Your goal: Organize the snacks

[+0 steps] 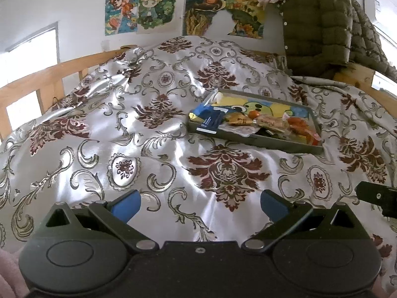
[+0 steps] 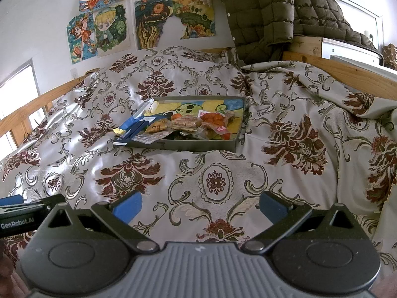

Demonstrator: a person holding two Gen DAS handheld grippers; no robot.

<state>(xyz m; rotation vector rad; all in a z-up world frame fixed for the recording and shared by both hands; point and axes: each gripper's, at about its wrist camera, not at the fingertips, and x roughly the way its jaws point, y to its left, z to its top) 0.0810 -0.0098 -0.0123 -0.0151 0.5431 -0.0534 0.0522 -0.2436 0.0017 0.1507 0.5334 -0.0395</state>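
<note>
Both grippers hang low over the near part of the bed, side by side, and neither holds anything: your left gripper (image 1: 200, 204) has its blue pads spread wide, and your right gripper (image 2: 200, 204) stands just as wide apart. That reads as a ready or finished pose, well apart from the work.

The snacks (image 2: 188, 124) lie heaped in a shallow grey tray (image 2: 188, 146) toward the middle of the bedspread (image 2: 223, 168), crowded at the tray's near side, while its far half shows only a cartoon picture. A blue packet (image 2: 131, 129) hangs over the tray's left rim, so it probably wants tucking in.

Nothing lies between you and the tray. The soft, rumpled cover could let the tray tip if you press on it. A green puffer jacket (image 2: 263, 17) hangs on the bed frame at far right, clear of your reach.
</note>
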